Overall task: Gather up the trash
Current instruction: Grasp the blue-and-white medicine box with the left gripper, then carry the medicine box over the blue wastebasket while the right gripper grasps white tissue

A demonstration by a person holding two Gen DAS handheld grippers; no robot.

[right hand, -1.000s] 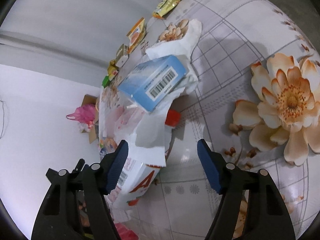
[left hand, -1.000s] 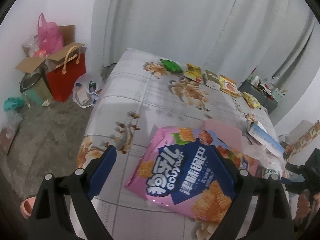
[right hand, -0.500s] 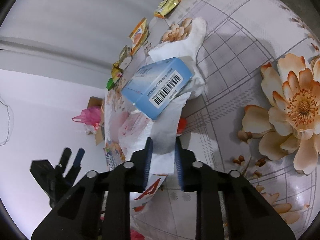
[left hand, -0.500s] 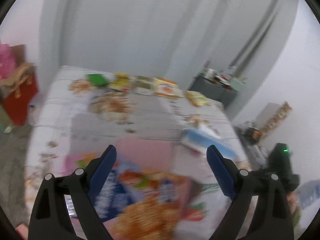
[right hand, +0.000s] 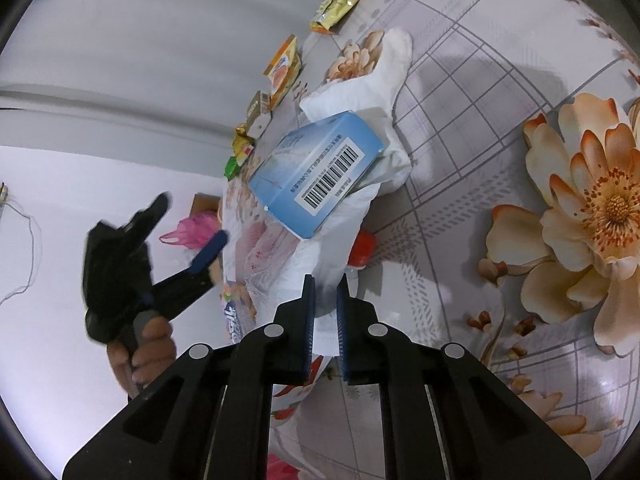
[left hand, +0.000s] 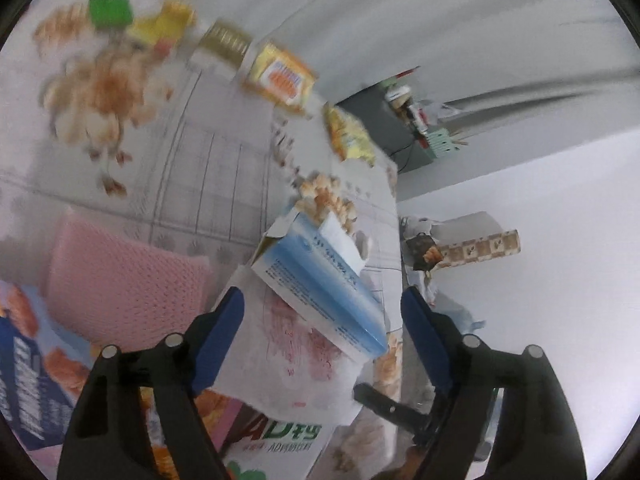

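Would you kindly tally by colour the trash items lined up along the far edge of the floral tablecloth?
green packet: 1
yellow packets: 2
orange packet: 1
gold box: 1
Total: 5

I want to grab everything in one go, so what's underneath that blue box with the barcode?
The blue box lies on a white plastic bag, whose edge the right gripper pinches. A red cap peeks out beside the bag. What else sits beneath box and bag is covered.
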